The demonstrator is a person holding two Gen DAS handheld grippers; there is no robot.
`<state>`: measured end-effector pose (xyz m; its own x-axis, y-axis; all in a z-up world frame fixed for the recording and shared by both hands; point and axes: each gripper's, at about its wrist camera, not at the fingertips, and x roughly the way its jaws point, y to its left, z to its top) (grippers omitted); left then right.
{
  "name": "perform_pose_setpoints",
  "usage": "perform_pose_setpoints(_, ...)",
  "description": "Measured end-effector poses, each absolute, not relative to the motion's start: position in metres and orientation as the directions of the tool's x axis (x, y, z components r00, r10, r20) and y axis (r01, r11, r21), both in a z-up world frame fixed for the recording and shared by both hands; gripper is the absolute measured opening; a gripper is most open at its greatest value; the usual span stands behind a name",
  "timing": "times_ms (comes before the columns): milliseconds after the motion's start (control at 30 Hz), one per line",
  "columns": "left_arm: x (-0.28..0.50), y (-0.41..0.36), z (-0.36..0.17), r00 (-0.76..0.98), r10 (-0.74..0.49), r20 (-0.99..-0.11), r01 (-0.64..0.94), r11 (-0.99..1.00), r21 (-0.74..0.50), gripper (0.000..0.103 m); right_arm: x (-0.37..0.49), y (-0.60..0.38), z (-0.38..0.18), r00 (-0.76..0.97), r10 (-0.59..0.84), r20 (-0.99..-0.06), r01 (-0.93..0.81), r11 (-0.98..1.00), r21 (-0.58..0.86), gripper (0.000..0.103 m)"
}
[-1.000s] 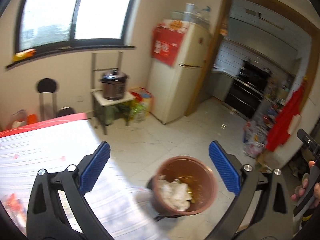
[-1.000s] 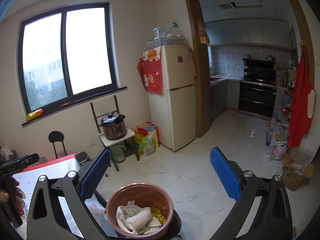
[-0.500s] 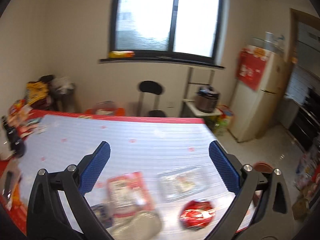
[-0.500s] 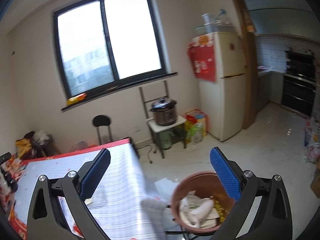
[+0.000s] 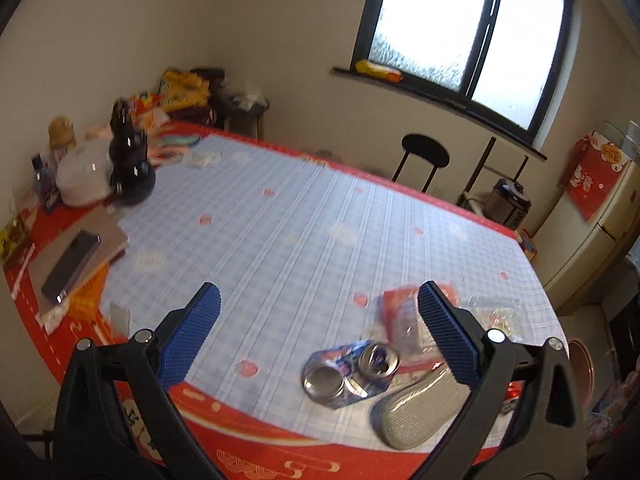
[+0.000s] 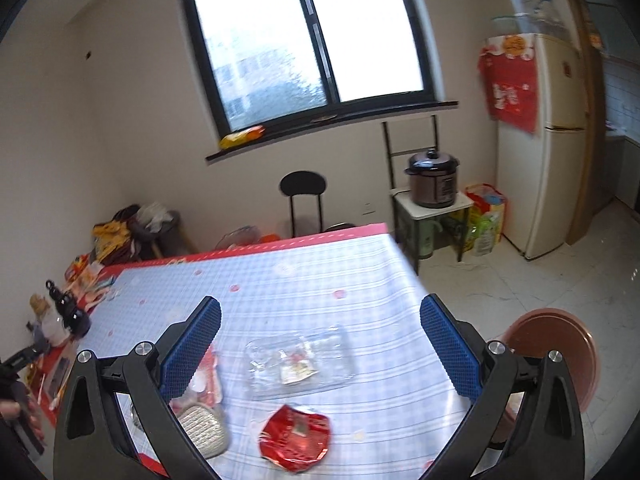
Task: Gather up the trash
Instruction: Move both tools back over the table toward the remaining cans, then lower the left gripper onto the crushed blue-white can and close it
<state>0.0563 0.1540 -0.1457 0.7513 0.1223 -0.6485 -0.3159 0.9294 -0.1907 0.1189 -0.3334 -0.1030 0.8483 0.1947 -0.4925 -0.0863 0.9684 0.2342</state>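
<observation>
Trash lies on the checked tablecloth [image 5: 280,240] near its front edge. A crushed blue can [image 5: 352,372], a silver foil wrapper [image 5: 416,412] and a red-and-white packet [image 5: 404,312] show in the left wrist view. A clear plastic wrapper [image 6: 298,362], a crumpled red wrapper [image 6: 296,438] and the silver wrapper [image 6: 200,426] show in the right wrist view. My left gripper [image 5: 320,332] is open and empty above the table, the can just inside its right finger. My right gripper [image 6: 320,344] is open and empty above the clear wrapper. The brown bin [image 6: 560,352] stands on the floor to the right.
A phone on a notebook [image 5: 76,260], a black object [image 5: 130,164], a white lidded container [image 5: 82,176] and snack packs sit at the table's far left. A black chair [image 6: 304,200], a pressure cooker [image 6: 432,178] on a stand and a fridge [image 6: 540,140] stand beyond the table.
Both grippers have swung left, away from the bin and over the table. The trash on the table has come into both views. Both stay open and empty.
</observation>
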Motion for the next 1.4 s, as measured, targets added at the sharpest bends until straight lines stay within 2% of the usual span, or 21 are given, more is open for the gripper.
perform_pose_setpoints(300, 0.091, 0.131, -0.223, 0.652, -0.08, -0.754, -0.106, 0.975, -0.195, 0.097, 0.134, -0.259, -0.118, 0.819, 0.216, -0.532, -0.106, 0.968, 0.229, 0.098)
perform_pose_setpoints(467, 0.113, 0.106, -0.254, 0.601, -0.195, -0.775, 0.04, 0.976, -0.214, 0.097, 0.138, -0.25, -0.13, 0.802, 0.184, -0.568, -0.062, 0.972, 0.228, 0.098)
perform_pose_setpoints(700, 0.139, 0.081, -0.292, 0.51, -0.283, -0.812, 0.202, 0.957, -0.207, 0.096, 0.137, -0.246, -0.142, 0.786, 0.127, -0.604, -0.01, 0.981, 0.194, 0.098)
perform_pose_setpoints(767, 0.148, 0.078, -0.302, 0.494, -0.289, -0.82, 0.218, 0.954, -0.205, 0.095, 0.139, -0.246, -0.145, 0.782, 0.117, -0.612, 0.001, 0.982, 0.19, 0.098)
perform_pose_setpoints(967, 0.167, 0.074, -0.328, 0.449, -0.274, -0.85, 0.212, 0.957, -0.197, 0.078, 0.142, -0.242, -0.149, 0.775, 0.12, -0.62, -0.003, 0.982, 0.187, 0.098)
perform_pose_setpoints(1200, 0.171, 0.071, -0.331, 0.442, -0.276, -0.853, 0.243, 0.953, -0.182, 0.077, 0.149, -0.239, -0.151, 0.768, 0.132, -0.627, -0.013, 0.982, 0.19, 0.098)
perform_pose_setpoints(1400, 0.173, 0.061, -0.336, 0.434, -0.232, -0.871, 0.283, 0.952, -0.113, 0.077, 0.156, -0.231, -0.155, 0.759, 0.157, -0.632, -0.04, 0.98, 0.195, 0.098)
